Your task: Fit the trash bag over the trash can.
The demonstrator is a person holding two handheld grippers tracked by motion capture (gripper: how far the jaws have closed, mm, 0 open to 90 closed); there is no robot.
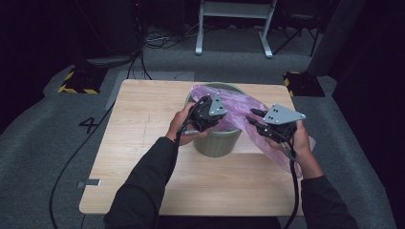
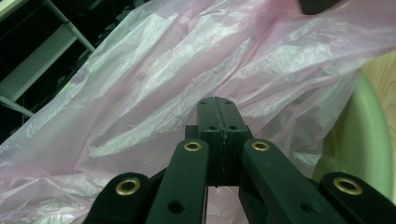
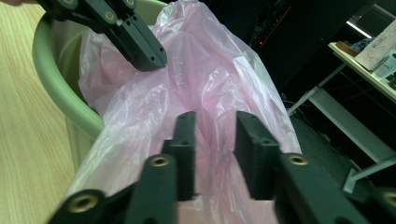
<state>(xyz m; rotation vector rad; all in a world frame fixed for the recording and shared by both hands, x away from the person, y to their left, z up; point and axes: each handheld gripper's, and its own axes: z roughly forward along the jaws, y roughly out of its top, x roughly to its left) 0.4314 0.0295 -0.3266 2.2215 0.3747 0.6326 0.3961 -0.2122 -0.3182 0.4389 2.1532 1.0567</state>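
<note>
Over the green bin, left hand-held gripper clamped shut, right hand-held gripper parted around pink bag.

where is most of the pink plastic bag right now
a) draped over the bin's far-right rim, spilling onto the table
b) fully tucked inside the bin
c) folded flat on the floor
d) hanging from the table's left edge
a: the pink bag lies across the rim of the green bin and spills right onto the table.
</note>
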